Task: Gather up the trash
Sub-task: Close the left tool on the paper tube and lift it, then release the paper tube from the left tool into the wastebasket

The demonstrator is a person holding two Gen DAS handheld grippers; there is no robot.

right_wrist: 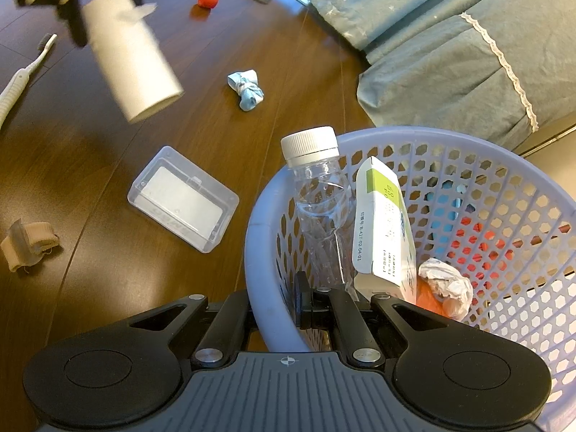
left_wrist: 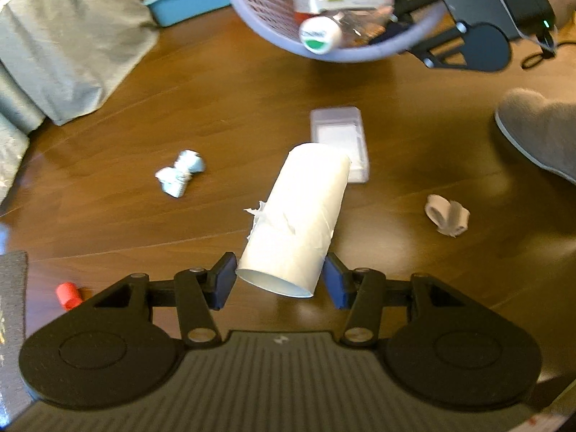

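The left tool (left_wrist: 280, 279) is clamped across one end of the cardboard tube (left_wrist: 300, 216), held clear above the floor (left_wrist: 216, 108). The tube is light, hollow and crushable; a gentle grip suffices. The right tool (right_wrist: 277, 306) is clamped on the basket (right_wrist: 259, 237) rim.

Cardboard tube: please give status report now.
Left gripper shut on cardboard tube, lifted off floor. Right gripper shut on basket rim. Path to basket clear.

home bedroom, wooden floor (left_wrist: 216, 82), lace-trimmed bedding (right_wrist: 468, 54), slipper (left_wrist: 540, 126)
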